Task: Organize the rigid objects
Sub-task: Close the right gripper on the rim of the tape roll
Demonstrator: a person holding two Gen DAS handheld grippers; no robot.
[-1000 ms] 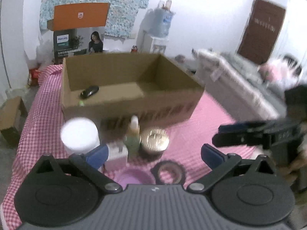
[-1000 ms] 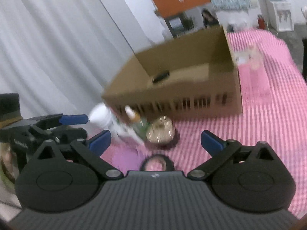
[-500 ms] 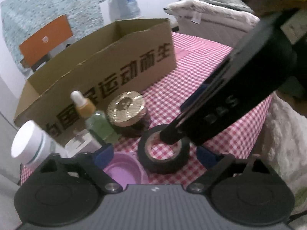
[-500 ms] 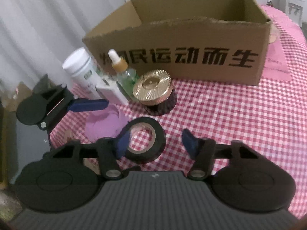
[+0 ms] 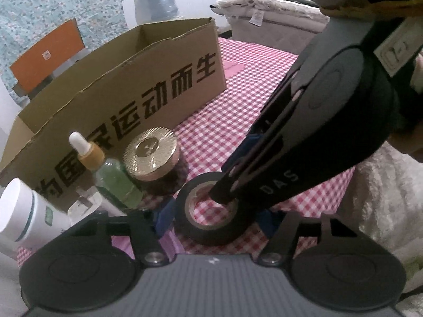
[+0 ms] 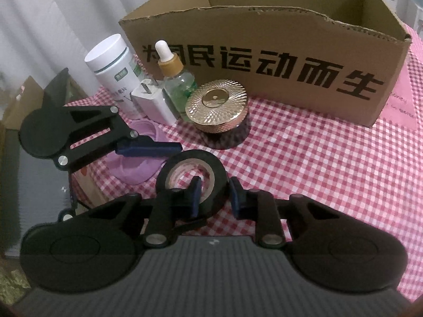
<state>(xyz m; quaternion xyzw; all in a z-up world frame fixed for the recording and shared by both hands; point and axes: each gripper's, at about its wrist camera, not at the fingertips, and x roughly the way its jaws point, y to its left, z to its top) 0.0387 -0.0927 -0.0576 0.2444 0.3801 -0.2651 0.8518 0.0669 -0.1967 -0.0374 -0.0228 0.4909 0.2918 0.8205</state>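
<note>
Right wrist view: right gripper has just been closing, and its two blue fingers now pinch the near wall of the black tape roll, one finger inside the core, the other on the outer face. Roll lies flat on the pink checked tablecloth.

Left wrist view: left gripper has also just been closing; it stands half apart with the same tape roll between its blue fingers. The left finger sits just beside the roll's outer wall; the right one is mostly hidden behind the roll. Contact cannot be confirmed, so no grasp is recorded for this side. The right gripper's body crosses this view from the upper right, its tip inside the roll's core.

Just beyond the roll: jar with a ribbed gold lid, dropper bottle, white plug adapter, white cylindrical bottle, all upright and grouped close together. Purple lid-like dish lies on the cloth beside the roll, under the left gripper's finger. Behind the group stands an open cardboard box with black printed characters on its front.
</note>
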